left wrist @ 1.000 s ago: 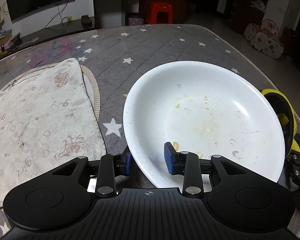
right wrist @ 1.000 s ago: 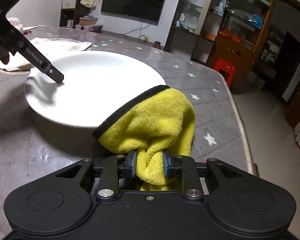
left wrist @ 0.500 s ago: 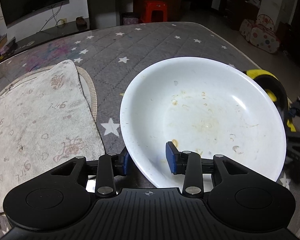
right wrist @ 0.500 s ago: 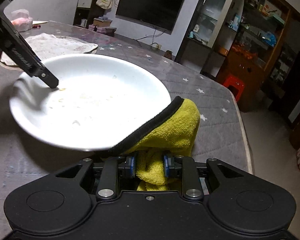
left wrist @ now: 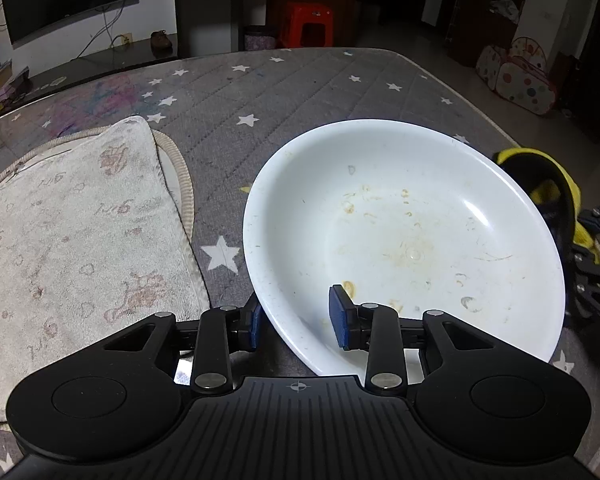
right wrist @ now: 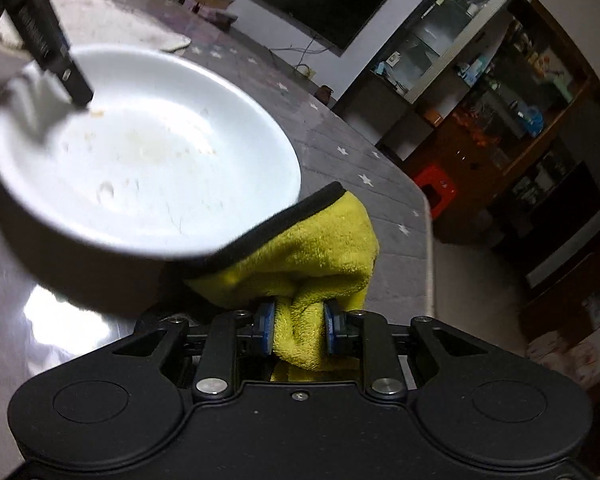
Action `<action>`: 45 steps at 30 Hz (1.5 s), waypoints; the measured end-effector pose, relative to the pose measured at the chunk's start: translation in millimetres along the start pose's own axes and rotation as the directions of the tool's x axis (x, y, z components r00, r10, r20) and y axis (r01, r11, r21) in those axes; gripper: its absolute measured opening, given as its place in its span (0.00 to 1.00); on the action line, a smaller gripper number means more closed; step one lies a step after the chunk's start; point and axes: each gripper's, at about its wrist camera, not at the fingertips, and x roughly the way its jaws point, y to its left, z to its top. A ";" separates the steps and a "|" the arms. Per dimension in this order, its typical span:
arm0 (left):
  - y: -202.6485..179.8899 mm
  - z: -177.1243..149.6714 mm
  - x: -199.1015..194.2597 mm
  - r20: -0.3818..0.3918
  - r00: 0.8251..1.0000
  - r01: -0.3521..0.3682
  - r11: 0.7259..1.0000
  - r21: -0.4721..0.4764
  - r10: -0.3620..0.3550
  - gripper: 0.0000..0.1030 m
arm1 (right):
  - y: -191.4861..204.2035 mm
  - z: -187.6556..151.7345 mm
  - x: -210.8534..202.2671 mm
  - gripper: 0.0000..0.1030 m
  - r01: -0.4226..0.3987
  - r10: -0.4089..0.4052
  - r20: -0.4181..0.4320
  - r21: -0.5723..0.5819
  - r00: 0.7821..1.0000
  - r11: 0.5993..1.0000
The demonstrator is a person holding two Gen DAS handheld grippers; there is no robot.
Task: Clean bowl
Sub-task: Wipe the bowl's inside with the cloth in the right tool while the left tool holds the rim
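Note:
A wide white bowl [left wrist: 404, 240] with yellowish food smears is held tilted above the grey star-patterned table. My left gripper [left wrist: 298, 322] is shut on its near rim, one pad inside and one outside. In the right wrist view the bowl [right wrist: 140, 152] is at upper left, with a left gripper finger [right wrist: 56, 56] on its far rim. My right gripper [right wrist: 298, 330] is shut on a yellow cloth [right wrist: 320, 252] with a black edge, just under and beside the bowl's rim. The cloth [left wrist: 548, 184] shows past the bowl's right edge in the left wrist view.
A pale patterned towel [left wrist: 68, 232] lies on the table left of the bowl. The table's right edge [right wrist: 428, 240] is near the cloth, with floor beyond. A red stool [left wrist: 308, 24], TV and shelves stand behind the table.
The bowl has been lifted and tilted further off the table. My right gripper with the yellow cloth has moved up close against the bowl's rim.

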 end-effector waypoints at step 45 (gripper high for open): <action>-3.0 23.7 9.8 -0.102 0.994 0.050 0.980 0.192 -0.031 0.42 | -0.9 1.8 7.5 0.25 -0.158 0.152 0.163 0.024 0.975 0.987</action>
